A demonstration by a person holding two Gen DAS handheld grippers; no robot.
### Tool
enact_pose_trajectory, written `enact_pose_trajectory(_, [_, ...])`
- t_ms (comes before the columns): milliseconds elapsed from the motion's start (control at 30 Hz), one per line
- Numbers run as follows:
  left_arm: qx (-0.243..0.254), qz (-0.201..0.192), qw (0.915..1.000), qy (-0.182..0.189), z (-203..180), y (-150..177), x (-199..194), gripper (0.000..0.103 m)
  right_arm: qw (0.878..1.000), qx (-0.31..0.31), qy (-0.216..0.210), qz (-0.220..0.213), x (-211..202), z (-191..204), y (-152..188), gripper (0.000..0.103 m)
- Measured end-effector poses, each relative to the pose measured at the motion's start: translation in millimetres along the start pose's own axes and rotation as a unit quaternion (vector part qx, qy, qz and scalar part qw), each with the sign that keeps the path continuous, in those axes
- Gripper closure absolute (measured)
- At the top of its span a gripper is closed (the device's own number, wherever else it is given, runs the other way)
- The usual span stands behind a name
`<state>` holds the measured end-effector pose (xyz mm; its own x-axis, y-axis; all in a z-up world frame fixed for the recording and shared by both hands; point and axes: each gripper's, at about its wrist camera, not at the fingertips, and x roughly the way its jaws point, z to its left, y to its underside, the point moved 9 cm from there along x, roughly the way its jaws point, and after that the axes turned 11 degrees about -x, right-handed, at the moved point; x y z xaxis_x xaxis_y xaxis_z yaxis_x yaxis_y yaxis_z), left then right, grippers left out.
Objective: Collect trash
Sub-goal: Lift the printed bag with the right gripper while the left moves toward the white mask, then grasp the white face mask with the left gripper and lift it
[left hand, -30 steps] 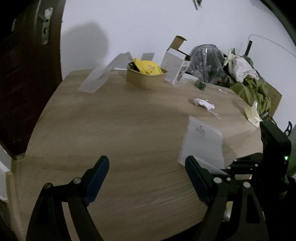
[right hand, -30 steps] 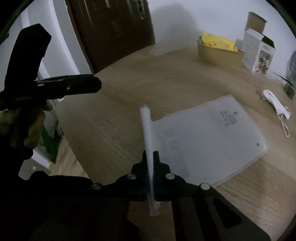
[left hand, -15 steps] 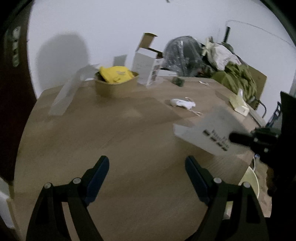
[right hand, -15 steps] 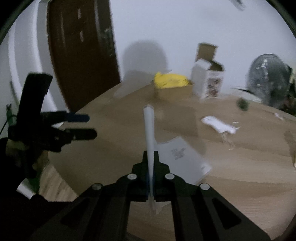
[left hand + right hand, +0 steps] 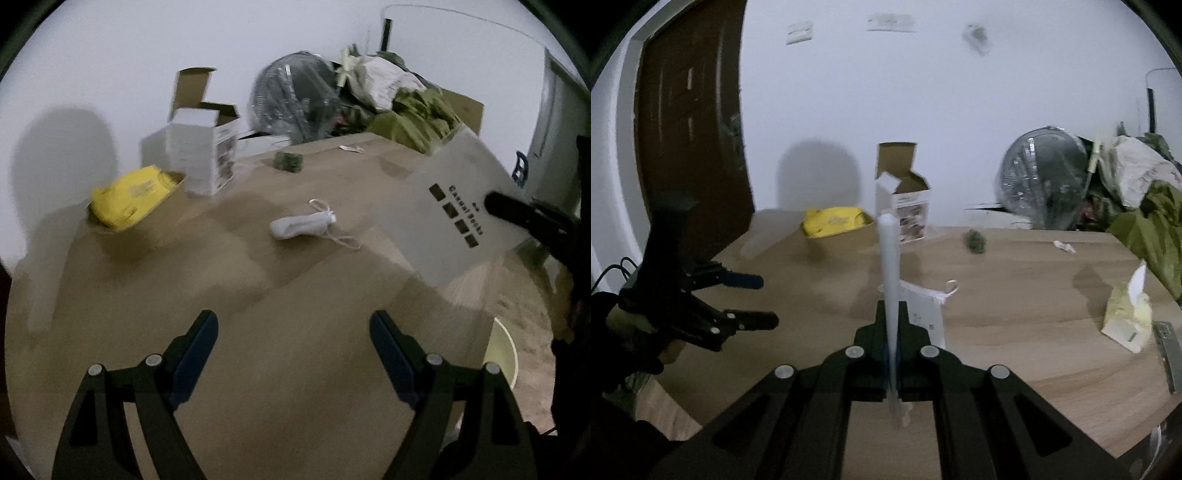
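Observation:
My right gripper (image 5: 892,314) is shut on a flat white sock package (image 5: 891,266), seen edge-on and held in the air above the wooden table (image 5: 1015,332). In the left wrist view the same package (image 5: 458,210) hangs at the right, clamped by the right gripper (image 5: 495,201). My left gripper (image 5: 293,332) is open and empty over the table; it also shows at the left of the right wrist view (image 5: 764,301). A white drawstring pouch (image 5: 301,225) lies on the table ahead.
A paper bowl with a yellow packet (image 5: 129,199), an open white carton (image 5: 201,162), a dark green scrap (image 5: 288,160) and a yellow tissue pack (image 5: 1126,317) sit on the table. A fan (image 5: 1045,177) and piled clothes (image 5: 1148,218) stand behind. A pale bin (image 5: 504,356) sits below the table's right edge.
My right gripper has lifted the sock package off the table and raised it into the air. My left gripper has swung to the right, staying open.

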<state>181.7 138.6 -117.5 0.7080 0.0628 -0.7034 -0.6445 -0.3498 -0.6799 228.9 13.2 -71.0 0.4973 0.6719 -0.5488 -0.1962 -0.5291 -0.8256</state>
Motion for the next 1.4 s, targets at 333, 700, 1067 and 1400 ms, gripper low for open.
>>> enact_pose_trajectory(333, [0.065, 0.021, 0.9976, 0.002, -26, -42, 69, 0.019, 0.999, 0.033, 0.038, 0.007, -2, -57, 13, 0.1])
enact_pose_trajectory(700, [0.126, 0.049, 0.9903, -0.029, -40, -65, 146, 0.019, 0.994, 0.082, 0.064, 0.025, 14, -104, 44, 0.1])
enact_pose_trajectory(1067, [0.153, 0.081, 0.984, -0.04, -40, -67, 177, 0.046, 0.992, 0.101, 0.069, 0.028, 7, -114, 60, 0.1])
enact_pose_trajectory(1400, [0.143, 0.095, 0.9845, -0.034, -44, -62, 181, 0.086, 0.991, 0.099, 0.083, 0.028, -8, -110, 62, 0.1])
